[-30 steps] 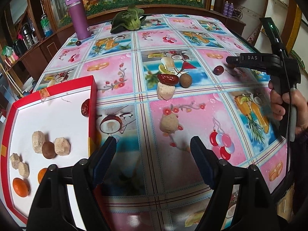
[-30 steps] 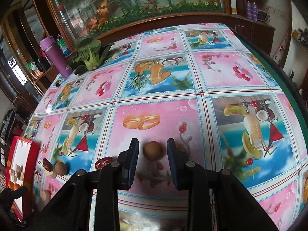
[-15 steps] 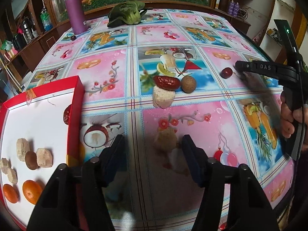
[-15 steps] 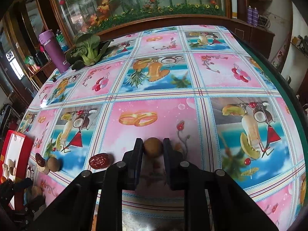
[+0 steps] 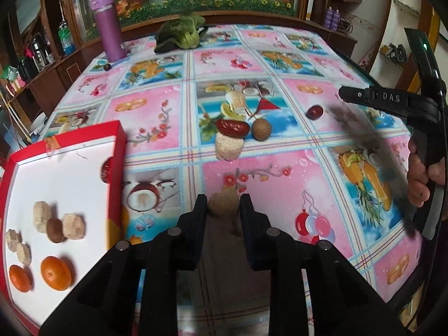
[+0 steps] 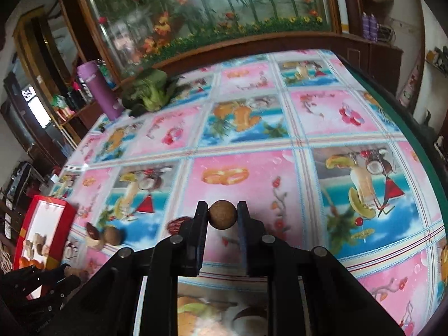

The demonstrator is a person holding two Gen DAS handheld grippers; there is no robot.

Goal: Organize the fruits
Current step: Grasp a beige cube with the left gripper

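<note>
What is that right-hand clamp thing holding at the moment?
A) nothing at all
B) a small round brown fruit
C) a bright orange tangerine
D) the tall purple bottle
B: in the right wrist view, the right gripper has both black fingers pressed against a small round brown fruit, held above the colourful printed tablecloth.

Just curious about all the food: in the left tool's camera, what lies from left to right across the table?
Red-rimmed white tray → beige crumbly lump in the left tool → round brown fruit → small dark red fruit → black right tool.
</note>
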